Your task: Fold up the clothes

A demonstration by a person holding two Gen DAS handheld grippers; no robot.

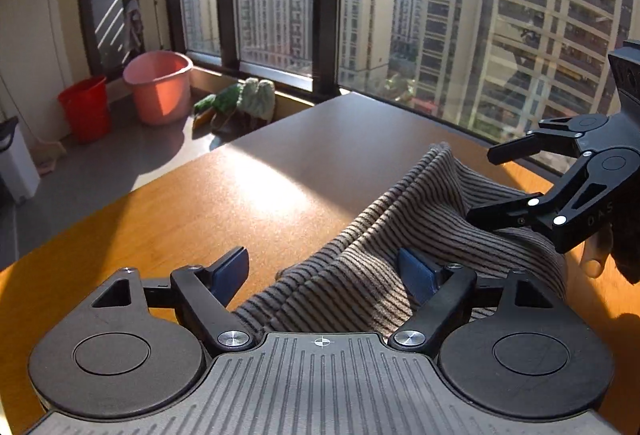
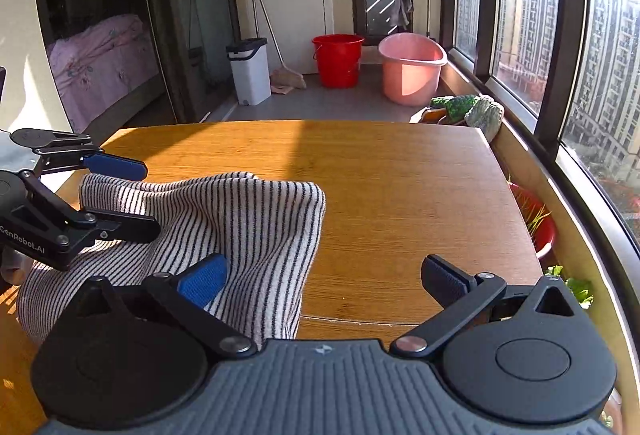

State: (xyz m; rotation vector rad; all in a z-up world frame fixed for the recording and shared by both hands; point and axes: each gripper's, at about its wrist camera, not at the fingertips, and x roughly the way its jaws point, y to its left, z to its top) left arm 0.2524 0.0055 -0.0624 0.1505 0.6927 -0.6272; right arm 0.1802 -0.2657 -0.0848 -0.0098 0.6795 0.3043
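Both fingers [image 1: 416,271] spread wide, striped garment [image 2: 248,219] unpinched

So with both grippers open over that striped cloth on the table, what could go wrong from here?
1. The striped cloth lies bunched, so a pinch may take several layers and fold crooked.
2. The left gripper and right gripper sit close together, so closing in could knock them.
3. The cloth's near part hangs at the table edge, so a pull may drag it off.
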